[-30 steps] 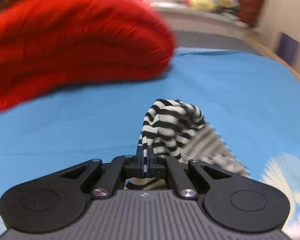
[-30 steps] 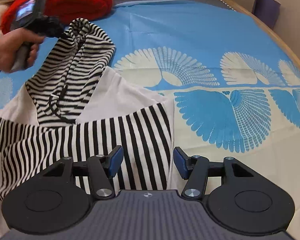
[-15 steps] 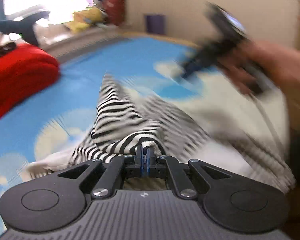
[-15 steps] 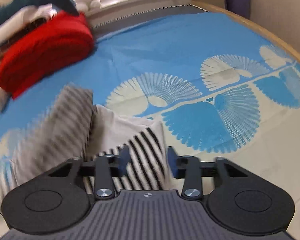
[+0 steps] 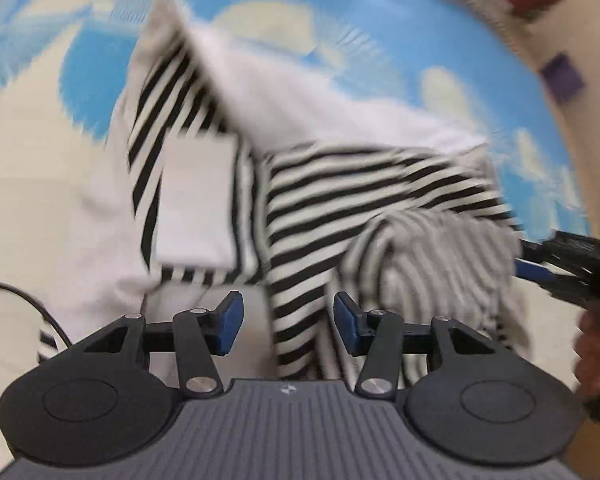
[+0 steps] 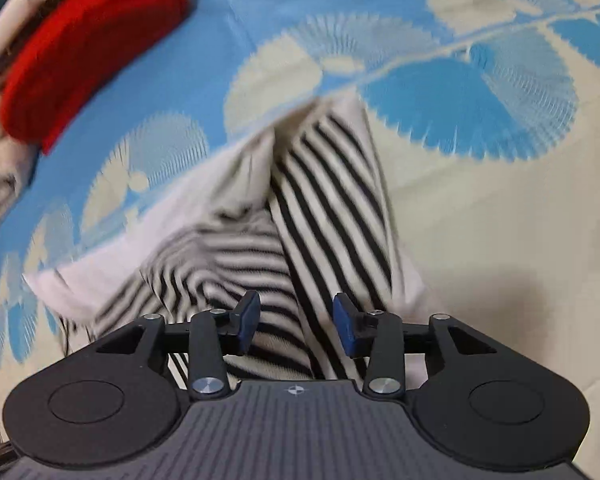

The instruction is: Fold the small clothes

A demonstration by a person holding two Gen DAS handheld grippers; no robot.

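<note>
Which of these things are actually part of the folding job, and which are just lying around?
Part of the job: striped top; left gripper and right gripper, both with jaws opening above it.

Lying about: red blanket; blue patterned sheet underneath.

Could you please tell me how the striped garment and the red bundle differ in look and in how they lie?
The striped garment is black and white with plain white panels; the red bundle is one solid colour. The garment lies spread and rumpled beneath both grippers, while the bundle sits rolled up thick, off at the far edge. Both rest on the blue patterned cloth.
</note>
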